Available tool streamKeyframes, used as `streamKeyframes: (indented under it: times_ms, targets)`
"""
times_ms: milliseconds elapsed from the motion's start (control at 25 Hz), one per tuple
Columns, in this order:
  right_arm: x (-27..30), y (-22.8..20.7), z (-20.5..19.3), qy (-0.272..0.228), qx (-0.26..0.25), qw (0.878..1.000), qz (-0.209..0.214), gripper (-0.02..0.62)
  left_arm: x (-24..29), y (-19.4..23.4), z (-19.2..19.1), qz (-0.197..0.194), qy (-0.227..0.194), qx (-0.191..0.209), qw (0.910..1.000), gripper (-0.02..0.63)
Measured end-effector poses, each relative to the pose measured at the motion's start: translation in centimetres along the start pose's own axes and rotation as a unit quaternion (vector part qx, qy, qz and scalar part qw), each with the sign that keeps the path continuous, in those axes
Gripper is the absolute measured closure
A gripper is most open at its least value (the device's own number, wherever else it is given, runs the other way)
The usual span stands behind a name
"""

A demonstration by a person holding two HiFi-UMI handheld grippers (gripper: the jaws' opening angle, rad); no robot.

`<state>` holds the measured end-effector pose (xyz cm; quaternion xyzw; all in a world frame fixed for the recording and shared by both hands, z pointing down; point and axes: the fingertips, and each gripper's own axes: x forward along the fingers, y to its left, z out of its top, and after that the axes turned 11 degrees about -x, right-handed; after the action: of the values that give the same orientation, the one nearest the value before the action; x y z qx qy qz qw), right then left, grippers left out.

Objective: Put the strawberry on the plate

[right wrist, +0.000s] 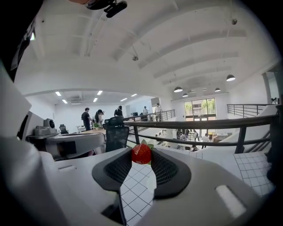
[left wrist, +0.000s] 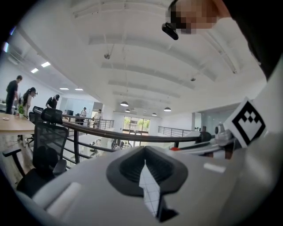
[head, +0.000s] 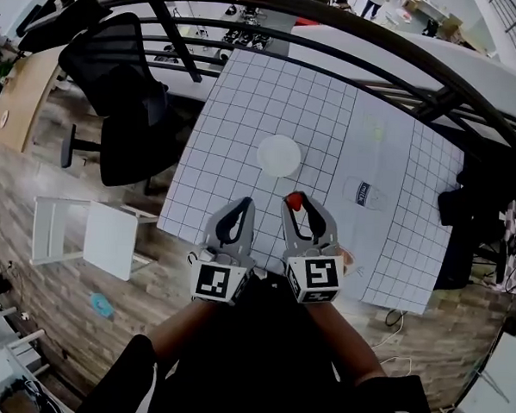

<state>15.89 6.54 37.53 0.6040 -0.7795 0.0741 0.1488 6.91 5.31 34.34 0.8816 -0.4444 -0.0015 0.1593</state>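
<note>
The right gripper (head: 297, 203) was clamped on a small red strawberry with green leaves (head: 294, 201). In the right gripper view the black ribbed pads (right wrist: 116, 167) pressed the strawberry (right wrist: 141, 154) from both sides at the very tips of the right gripper (right wrist: 142, 156), leaves pointing away from the camera. The white gridded mat (right wrist: 138, 185) showed through the gap beneath the fruit.

In the head view the strawberry sat over that mat (head: 236, 122), which covered the table. The round white plate (head: 279, 155) lay flat on the mat at about 11 o'clock from the fruit, near but clearly apart from it, and it was bare.

The left gripper (head: 245, 202) lay just beside the right one, at its 9 o'clock, pointing the same way. Its tips were together with nothing between them. The left gripper view showed the left gripper (left wrist: 145, 152) with its pads meeting at the front and only a thin sliver of mat visible behind them.

At 3 o'clock from the plate a plain white sheet with faint outline drawings (head: 372, 164) covered part of the mat. A black office chair (head: 125, 99) stood off the table at 9 to 10 o'clock from the plate. A white low stand (head: 84, 235) stood on the wooden floor (head: 46, 302) at 8 o'clock. A curved black metal railing (head: 336, 28) ran past the far edge of the table at 12 o'clock.
</note>
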Motion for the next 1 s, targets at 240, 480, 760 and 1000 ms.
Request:
streamKeyframes:
  times_ms: [240,480,760,1000]
  targets:
    - [3.2,-1.1,-2.1,0.040,0.006,0.999,0.015,0.462,0.6,1.8,-0.7,0.013,0.005,-0.004,0.9999,0.598]
    - [7.4,-0.1,-2.9,0.082,0.009,0.996,0.036,0.462,2.1,4.3,-1.6,-0.010,0.030,-0.028,0.9991,0.598]
    - [12.3,-0.9,-7.0,0.160,-0.030,0.986,0.038,0.462,4.3,6.9,-2.9,-0.020,0.054,-0.053,0.9969,0.598]
    - [16.0,-1.3,-11.1,0.205,-0.018,0.977,0.059,0.462,5.7,9.3,-4.5,-0.012,0.077,-0.052,0.9956,0.598]
